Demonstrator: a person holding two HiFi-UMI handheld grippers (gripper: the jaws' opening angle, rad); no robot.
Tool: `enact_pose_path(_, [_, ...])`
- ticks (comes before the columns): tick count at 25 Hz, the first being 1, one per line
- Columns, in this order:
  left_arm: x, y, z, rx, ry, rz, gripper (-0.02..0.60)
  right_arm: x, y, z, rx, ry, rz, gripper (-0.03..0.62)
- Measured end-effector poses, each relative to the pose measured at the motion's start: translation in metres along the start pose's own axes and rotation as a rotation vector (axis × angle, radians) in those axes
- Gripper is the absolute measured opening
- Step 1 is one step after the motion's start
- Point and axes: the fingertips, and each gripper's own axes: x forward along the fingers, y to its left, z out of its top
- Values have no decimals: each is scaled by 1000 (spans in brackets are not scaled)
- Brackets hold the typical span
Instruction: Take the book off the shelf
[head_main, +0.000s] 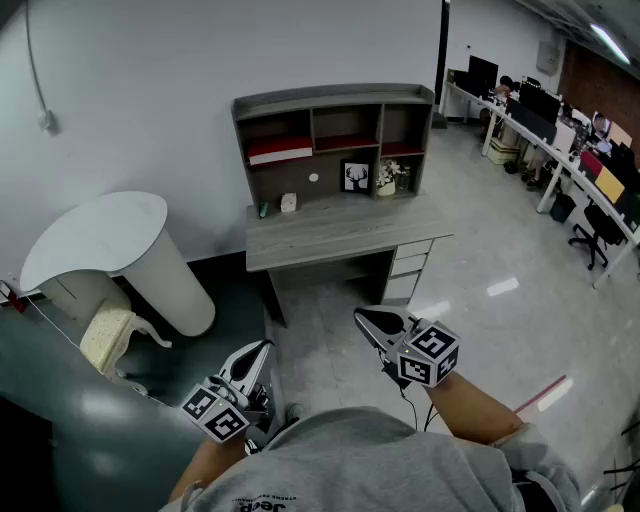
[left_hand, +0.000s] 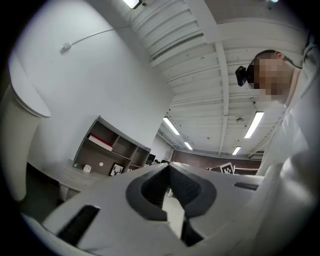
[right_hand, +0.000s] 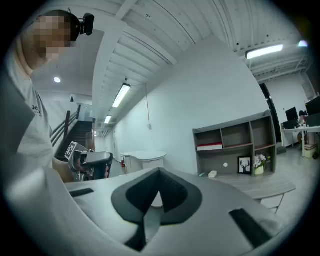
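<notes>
So both are clamped shut with nothing in them: my left hand-held gripper (head_main: 262, 348) and right hand-held gripper (head_main: 362, 318) hang in front of me, tips touching, well apart from the tabletop (head_main: 340, 235). The red-and-white book (head_main: 280, 151) lies flat in the top-left compartment of the shelf (head_main: 335, 98), untouched.

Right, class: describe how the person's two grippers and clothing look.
The left gripper and right gripper have pale grey, pointed jaws with dark textured pads inside. Each carries a white cube printed with black square markers. A thin dark cable hangs below the right gripper. The person wears a grey top with grey sleeves.
</notes>
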Motion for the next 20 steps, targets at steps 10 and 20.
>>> enact_pose_path(10, [3, -11, -2, 0, 1, -13, 18, -13, 0, 1, -4, 1, -7, -8])
enact_pose_path(20, [19, -22, -13, -7, 19, -40, 18, -32, -13, -7, 23, 12, -44, -3])
